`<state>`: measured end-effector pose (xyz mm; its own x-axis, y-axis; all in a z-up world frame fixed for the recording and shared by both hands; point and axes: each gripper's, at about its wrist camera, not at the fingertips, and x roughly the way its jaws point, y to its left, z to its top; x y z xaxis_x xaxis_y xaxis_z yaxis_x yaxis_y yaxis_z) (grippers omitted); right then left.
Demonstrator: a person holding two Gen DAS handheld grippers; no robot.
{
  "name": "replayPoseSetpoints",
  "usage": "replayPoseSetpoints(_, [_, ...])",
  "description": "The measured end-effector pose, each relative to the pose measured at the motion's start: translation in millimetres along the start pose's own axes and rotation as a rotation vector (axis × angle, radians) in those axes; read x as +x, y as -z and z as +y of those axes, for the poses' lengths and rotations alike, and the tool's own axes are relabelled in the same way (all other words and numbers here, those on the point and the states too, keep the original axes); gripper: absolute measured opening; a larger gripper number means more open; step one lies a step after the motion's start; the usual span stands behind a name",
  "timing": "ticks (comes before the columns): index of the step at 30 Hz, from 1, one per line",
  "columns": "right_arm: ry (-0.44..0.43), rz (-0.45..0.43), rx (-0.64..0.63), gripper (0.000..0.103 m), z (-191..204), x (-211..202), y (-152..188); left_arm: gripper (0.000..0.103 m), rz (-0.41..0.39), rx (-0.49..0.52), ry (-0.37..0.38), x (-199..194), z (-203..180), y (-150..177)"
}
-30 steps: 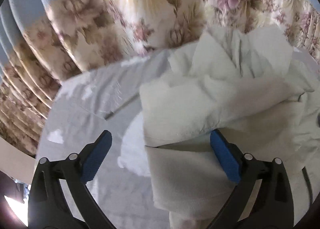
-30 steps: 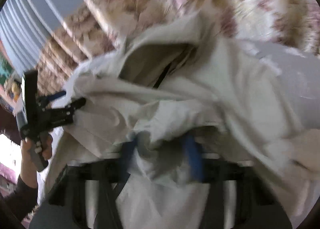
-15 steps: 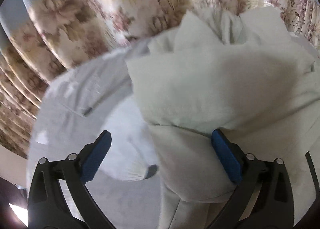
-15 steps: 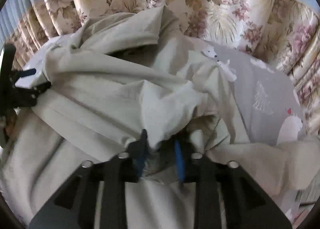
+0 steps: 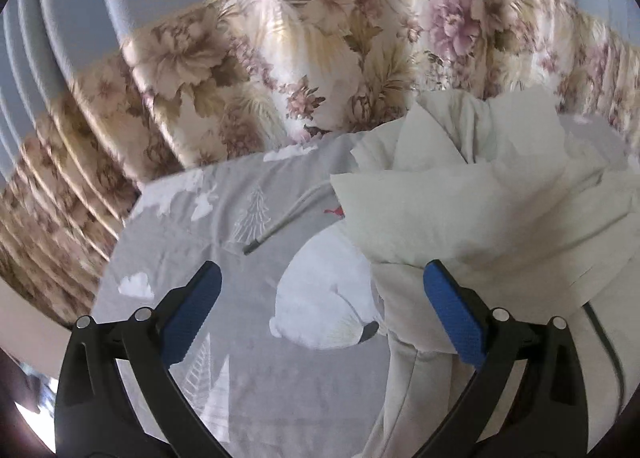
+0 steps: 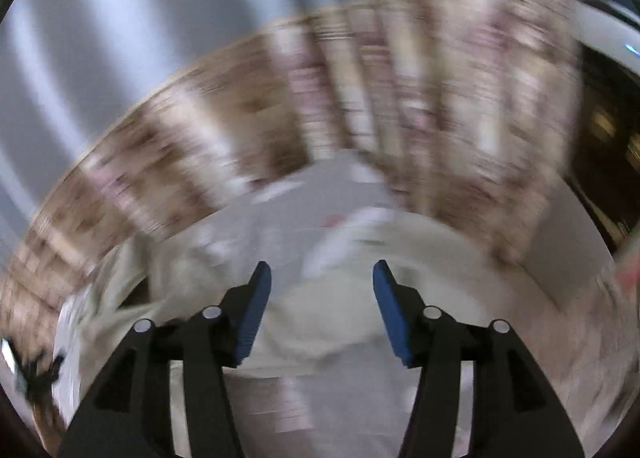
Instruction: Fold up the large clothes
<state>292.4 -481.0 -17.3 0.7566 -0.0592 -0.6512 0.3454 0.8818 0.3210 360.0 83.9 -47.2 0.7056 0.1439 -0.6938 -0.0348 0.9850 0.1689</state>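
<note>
On my left, the left gripper (image 5: 320, 298) stands wide apart, as it did a second ago, with nothing pinched. Its right pad lies against the edge of the pale garment (image 5: 472, 210), which is heaped on the grey printed bedsheet (image 5: 208, 266) in front of the floral curtain (image 5: 280, 70); a drawstring (image 5: 288, 218) trails off to the left.

On my right, the change is bigger. The right gripper (image 6: 320, 298) was clamped on a bunch of that cloth a second ago. Now its jaws are opening and nothing sits between them, with the garment (image 6: 340, 322) lying below and beyond the tips. This view is smeared by a fast swing. I judge that I have just dropped a fold and need a fresh grip.
</note>
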Motion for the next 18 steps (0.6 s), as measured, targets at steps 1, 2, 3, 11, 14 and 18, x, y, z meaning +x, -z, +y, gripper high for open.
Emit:
replayPoseSetpoints(1, [0.014, -0.009, 0.037, 0.064, -10, -1, 4, 0.100, 0.010, -0.016, 0.016, 1, 3, 2])
replayPoseSetpoints(2, [0.028, -0.008, 0.080, 0.068, -24, -1, 10, 0.100, 0.019, -0.028, 0.030, 2, 4, 3])
replayPoseSetpoints(3, [0.045, -0.002, 0.109, 0.069, -32, 3, 13, 0.100, 0.028, -0.038, 0.040, 2, 5, 5])
replayPoseSetpoints(11, [0.127, 0.091, 0.124, 0.015, -71, 77, -4, 0.100, 0.035, -0.029, 0.023, -3, 0, 10])
replayPoseSetpoints(14, [0.163, 0.117, 0.013, 0.001, -63, 96, -16, 0.100, 0.037, -0.035, 0.024, -5, 1, 10])
replayPoseSetpoints(18, [0.370, -0.018, -0.142, 0.001, -51, 81, -40, 0.100, 0.040, -0.038, 0.005, -3, 2, 7])
